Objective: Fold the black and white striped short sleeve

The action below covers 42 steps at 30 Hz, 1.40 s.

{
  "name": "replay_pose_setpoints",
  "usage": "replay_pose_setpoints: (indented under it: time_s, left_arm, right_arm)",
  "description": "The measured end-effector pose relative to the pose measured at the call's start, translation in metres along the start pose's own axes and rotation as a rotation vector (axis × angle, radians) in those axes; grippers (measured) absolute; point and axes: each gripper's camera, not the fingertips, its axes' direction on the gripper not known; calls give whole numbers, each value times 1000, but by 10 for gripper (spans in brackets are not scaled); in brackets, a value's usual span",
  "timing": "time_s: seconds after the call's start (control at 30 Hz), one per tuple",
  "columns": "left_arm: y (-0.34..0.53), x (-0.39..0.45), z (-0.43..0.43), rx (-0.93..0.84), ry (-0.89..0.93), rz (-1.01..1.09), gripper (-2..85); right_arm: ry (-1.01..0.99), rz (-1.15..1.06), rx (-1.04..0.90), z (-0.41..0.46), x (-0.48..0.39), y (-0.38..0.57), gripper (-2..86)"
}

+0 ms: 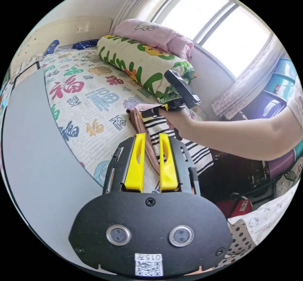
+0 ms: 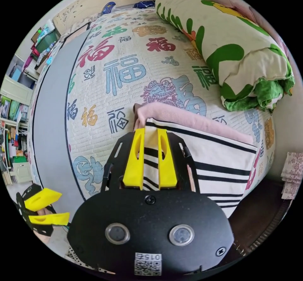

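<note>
While steadying the fold: right gripper (image 2: 150, 162) parted over striped shirt (image 2: 221, 164) (pink garment (image 2: 189, 118) beneath); left gripper (image 1: 151, 162) open, gripping nothing.

The right tongs (image 2: 151, 159) hover, parted, over the folded striped shirt (image 2: 217, 164) lying on a pink garment (image 2: 189, 116).

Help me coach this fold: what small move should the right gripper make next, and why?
Probably lift the right gripper away. The striped shirt already lies folded flat on the pink garment, and the left gripper hangs open, off to the side, so little seems left to do.
</note>
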Motion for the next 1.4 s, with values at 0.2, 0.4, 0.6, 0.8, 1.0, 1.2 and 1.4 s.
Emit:
replay_pose_setpoints:
  time_s: [0.2, 0.4, 0.6, 0.8, 1.0, 1.2, 1.4]
  left_arm:
    - [-73, -3, 96, -46, -4, 66, 75]
    - [-125, -3, 196, -126, 15, 83, 83]
    - [-150, 29, 302, -239, -75, 268, 82]
    - [-136, 37, 354, -295, -199, 364, 64]
    - [-140, -4, 363, -371, 39, 133, 16]
    - [-97, 21, 337, -257, 319, 60, 9]
    - [-46, 37, 349, -283, 388, 28, 7]
  right_arm:
    - [-237, 138, 104, -146, 48, 86, 12]
    - [-353, 372, 208, -297, 136, 217, 4]
    - [-328, 546, 205, -384, 194, 316, 6]
    - [-386, 627, 200, -433, 216, 382, 19]
    - [-524, 579, 253, -481, 206, 433, 79]
    - [-649, 562, 249, -501, 197, 476, 140]
    - [-592, 489, 198, -510, 160, 503, 152]
